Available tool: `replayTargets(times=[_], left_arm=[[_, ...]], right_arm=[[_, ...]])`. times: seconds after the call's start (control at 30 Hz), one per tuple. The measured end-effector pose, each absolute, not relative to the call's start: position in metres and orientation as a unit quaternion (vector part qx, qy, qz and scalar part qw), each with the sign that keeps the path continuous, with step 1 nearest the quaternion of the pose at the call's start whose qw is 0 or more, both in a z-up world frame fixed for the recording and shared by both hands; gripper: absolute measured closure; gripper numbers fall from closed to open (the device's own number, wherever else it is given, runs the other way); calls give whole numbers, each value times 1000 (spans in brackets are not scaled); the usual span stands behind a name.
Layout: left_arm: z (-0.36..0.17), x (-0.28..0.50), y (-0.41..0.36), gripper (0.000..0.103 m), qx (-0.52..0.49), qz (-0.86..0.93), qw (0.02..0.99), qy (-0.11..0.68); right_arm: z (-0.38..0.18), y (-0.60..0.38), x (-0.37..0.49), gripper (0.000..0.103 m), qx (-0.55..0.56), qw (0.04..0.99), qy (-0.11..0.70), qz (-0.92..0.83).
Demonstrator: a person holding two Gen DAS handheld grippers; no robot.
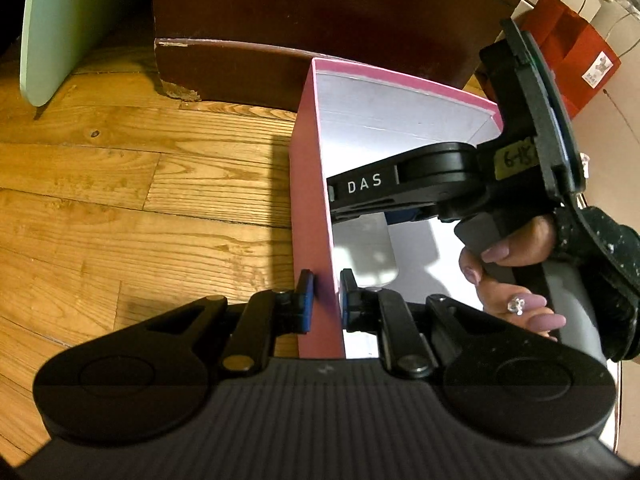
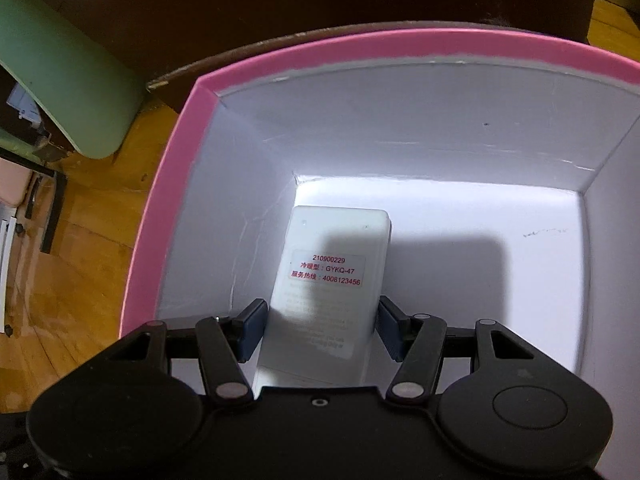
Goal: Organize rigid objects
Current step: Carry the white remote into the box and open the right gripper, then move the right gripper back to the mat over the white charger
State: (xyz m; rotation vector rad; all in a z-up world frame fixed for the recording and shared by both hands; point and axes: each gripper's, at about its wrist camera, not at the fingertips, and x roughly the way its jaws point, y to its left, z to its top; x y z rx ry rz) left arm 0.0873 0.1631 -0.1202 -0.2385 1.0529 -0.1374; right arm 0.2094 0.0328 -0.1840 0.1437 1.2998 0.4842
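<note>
Inside the pink box (image 2: 168, 184), the right gripper (image 2: 320, 322) is bracketing a white remote (image 2: 328, 280), contact unclear. Only the left view is showing the left gripper (image 1: 325, 300) pinching the box wall.

My left gripper (image 1: 325, 300) points steeply down, its two blue pads nearly together, clamped on a thin pink wall, one pad on each face. My right gripper (image 2: 320, 322) also tilts steeply down, jaws standing wide on either side of a white remote; whether the pads press it I cannot tell. My right hand (image 1: 516, 276) wraps the gripper's handle, fingers curled around the grip, a dark sleeve at the wrist.
</note>
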Motion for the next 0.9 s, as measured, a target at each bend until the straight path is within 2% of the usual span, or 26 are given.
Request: replayTargets(times=[0.13, 0.2, 0.5, 0.7, 0.9], left_arm=[[-120, 88, 163, 91, -116, -68, 855, 501], [-120, 88, 163, 91, -117, -68, 854, 502], [-119, 90, 160, 91, -110, -63, 852, 509], [-119, 92, 161, 91, -115, -60, 848, 514], [-119, 93, 159, 91, -109, -58, 847, 517]], right_arm=[[-184, 27, 210, 36, 73, 764, 599, 227], [-178, 23, 207, 30, 62, 767, 599, 222], [-94, -18, 157, 30, -20, 787, 557, 264], [-47, -58, 114, 30, -32, 794, 547, 263], [-27, -96, 85, 30, -35, 794, 550, 256]])
